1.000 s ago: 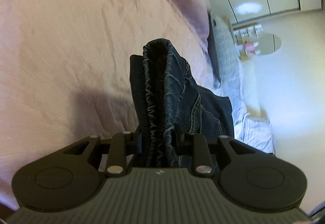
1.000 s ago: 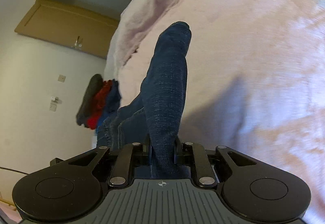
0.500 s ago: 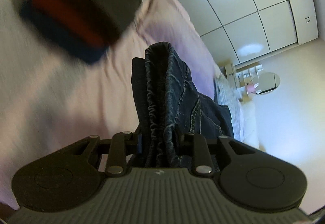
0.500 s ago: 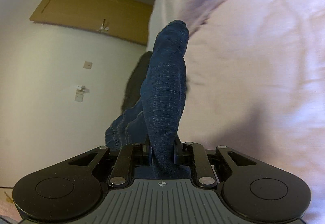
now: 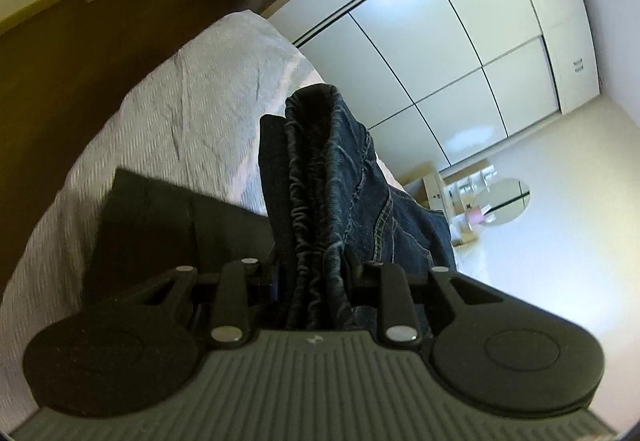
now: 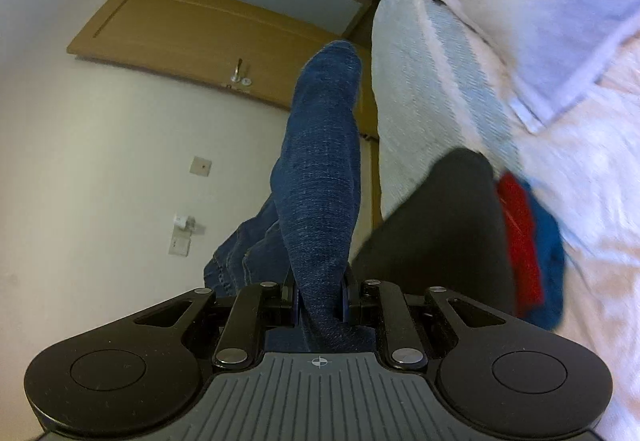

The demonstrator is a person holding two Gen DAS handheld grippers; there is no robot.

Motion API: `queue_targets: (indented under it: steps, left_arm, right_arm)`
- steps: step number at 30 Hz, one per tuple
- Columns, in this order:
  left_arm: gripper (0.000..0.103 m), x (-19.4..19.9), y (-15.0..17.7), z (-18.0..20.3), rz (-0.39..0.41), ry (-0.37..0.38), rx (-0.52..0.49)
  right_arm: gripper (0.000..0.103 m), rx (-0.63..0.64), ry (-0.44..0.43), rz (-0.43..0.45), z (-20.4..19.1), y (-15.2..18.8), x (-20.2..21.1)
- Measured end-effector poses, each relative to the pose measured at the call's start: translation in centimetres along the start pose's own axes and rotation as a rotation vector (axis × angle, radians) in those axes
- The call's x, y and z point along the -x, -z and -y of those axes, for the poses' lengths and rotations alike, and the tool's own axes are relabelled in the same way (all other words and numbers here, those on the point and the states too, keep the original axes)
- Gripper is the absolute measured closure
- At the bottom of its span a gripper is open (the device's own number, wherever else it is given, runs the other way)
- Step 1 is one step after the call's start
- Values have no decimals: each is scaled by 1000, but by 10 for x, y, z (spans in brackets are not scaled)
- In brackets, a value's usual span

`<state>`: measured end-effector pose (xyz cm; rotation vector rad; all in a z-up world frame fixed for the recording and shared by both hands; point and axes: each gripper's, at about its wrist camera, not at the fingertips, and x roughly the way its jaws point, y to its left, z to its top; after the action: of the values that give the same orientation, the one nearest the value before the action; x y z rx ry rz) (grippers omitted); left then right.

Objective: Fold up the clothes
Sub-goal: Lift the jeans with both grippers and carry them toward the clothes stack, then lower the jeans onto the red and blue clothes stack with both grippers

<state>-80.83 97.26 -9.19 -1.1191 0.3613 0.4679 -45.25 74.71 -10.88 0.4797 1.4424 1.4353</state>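
Left wrist view showed your left claw (image 5: pixel 314 273) clenched on the jeans (image 5: pixel 320 177), gripping the gathered elastic waistband, which stood bunched up between the two jaws and rose well past them. The rest of the dark denim fell away to the right of the claw, its pale seam stitching showing. Below and to the left of the denim, a folded black garment (image 5: pixel 168 217) lay on the bed (image 5: pixel 192 113), near the bed's corner, where the pale textured cover ended against the dark floor (image 5: pixel 60 73). White sliding wardrobe doors (image 5: pixel 440 53) filled the wall beyond the bed, and a small round mirror (image 5: pixel 506 201) sat farther right. In the right wrist view, your right claw (image 6: pixel 319 297) was likewise clenched on the jeans (image 6: pixel 320 177), here on a thick fold of bluer denim that stood up between the jaws and leaned slightly right at its top. More of the jeans hung off to the lower left of that fold. To the right lay a stack of folded clothes (image 6: pixel 516 241), black on top, then red, then blue, resting on the bed (image 6: pixel 440 89) close to its edge. A white pillow (image 6: pixel 552 13) sat toward the upper right, and a wooden door (image 6: pixel 192 29) stood open behind, blurred somewhat.
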Motion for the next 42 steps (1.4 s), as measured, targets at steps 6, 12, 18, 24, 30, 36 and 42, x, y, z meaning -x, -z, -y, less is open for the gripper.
queue_targets:
  steps: [6,12,18,24,30,36,42]
  left_arm:
    - [81,-29,-26,-59,-67,-10,66]
    - [81,-47,-22,-105,-122,-39,130]
    - [78,-65,-18,-134,-156,-59,136]
    - [64,-71,-20,-147,-158,-118,119]
    - [68,-24,-19,-104,19,-347,-75]
    - [94,-3,41,-16,64,-398,-532]
    - [100,-23,92,-27,-12,-485,-669]
  right_arm:
    - [86,-57,73,-40,23,-20,-42]
    - [86,-145,138,-82,65,-16,-75]
    - [86,-161,198,-93,92,-12,-89]
    - [78,-141,261,-52,103,-3,-92]
    - [69,84,422,46,60,6,-65]
    - [69,484,507,166,-2,65,-48]
    - [69,765,621,92,-1,139,-80]
